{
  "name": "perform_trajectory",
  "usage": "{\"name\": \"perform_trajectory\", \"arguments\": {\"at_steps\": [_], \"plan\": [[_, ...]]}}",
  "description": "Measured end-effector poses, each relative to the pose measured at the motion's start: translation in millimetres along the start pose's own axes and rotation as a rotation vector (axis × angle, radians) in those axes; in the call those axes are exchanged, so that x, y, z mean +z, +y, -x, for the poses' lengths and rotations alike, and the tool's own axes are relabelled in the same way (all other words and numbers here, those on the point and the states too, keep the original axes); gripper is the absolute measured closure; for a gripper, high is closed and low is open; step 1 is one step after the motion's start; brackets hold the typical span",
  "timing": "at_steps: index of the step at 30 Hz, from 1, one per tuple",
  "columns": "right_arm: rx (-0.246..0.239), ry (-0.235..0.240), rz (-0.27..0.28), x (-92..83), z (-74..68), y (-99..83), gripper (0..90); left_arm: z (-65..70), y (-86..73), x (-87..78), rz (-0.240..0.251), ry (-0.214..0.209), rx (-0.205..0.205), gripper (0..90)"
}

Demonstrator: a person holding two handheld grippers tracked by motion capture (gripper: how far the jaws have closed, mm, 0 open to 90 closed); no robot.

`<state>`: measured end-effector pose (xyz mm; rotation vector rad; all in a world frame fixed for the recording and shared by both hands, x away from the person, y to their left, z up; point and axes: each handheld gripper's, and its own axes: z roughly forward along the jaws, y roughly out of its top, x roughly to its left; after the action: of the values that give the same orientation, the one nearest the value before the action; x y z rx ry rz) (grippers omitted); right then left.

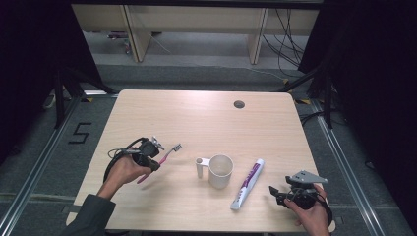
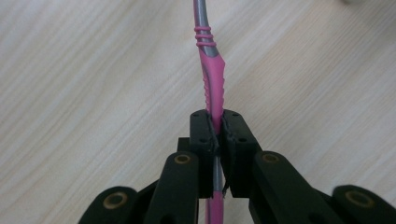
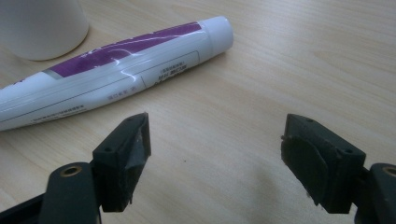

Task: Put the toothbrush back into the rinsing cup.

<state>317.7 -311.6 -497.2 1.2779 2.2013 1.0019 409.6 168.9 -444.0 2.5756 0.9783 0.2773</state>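
Two grippers are at the wooden table (image 1: 196, 113), and the white mug (image 1: 220, 171) near the middle is our landmark. Off to the mug's left, the left gripper (image 1: 153, 156) has its jaws clamped narrow on a pink toothbrush (image 1: 162, 158). From the left gripper view the grip is plain: both pads (image 2: 203, 135) press the pink handle (image 2: 214, 91) from either side, with the grey neck running up and away over bare wood and the handle's tail passing down between the jaws. From the high view the brush is tilted, its bristled head aimed toward the mug but well short of it, and a faint shadow lies on the wood beneath it. The mug stands upright, handle turned toward the brush.

On the mug's other side, just beside it, a white and purple toothpaste tube (image 1: 248, 183) lies flat, slanting toward the table's near edge. Further right of the mug, past the tube, the right gripper (image 1: 276, 192) sits low by the near edge. Its jaws stand wide apart with nothing between them, seen in the right gripper view over bare wood, the tube (image 3: 116, 70) lying ahead and the mug's base (image 3: 42, 28) beyond it.
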Motion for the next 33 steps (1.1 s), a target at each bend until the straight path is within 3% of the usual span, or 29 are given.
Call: {"name": "perform_trajectory", "arguments": {"at_steps": [2, 3, 8, 11, 14, 24, 33], "plan": [[0.000, 0.000, 0.000, 0.0, -0.1, 0.1, 25.0, 2.4, -2.7, -4.0, 0.050, -0.002, -0.004, 83.2], [0.023, 0.017, -0.008, 0.1, -1.4, 0.3, 25.0, 3.1, -3.6, -5.5, 0.062, -0.006, -0.006, 83.2], [-0.001, -0.002, -0.001, -0.1, -0.1, 0.0, 25.0, 8.3, -10.8, -10.1, 0.173, -0.010, -0.034, 83.2], [0.032, 0.023, -0.009, 0.4, -2.0, 0.3, 25.0, 9.0, -14.4, -13.6, 0.220, -0.027, -0.045, 83.2], [0.001, 0.001, 0.002, 0.6, -0.3, -0.2, 25.0, 12.3, -18.5, -14.3, 0.306, -0.005, -0.084, 83.2], [0.020, -0.003, -0.010, -0.7, -1.5, 0.6, 25.0, 20.0, -22.6, -16.3, 0.453, -0.002, -0.124, 83.2], [0.016, 0.013, -0.005, 0.4, -0.9, 0.3, 25.0, 31.2, -17.1, -15.3, 0.596, -0.035, -0.175, 83.2]]}}
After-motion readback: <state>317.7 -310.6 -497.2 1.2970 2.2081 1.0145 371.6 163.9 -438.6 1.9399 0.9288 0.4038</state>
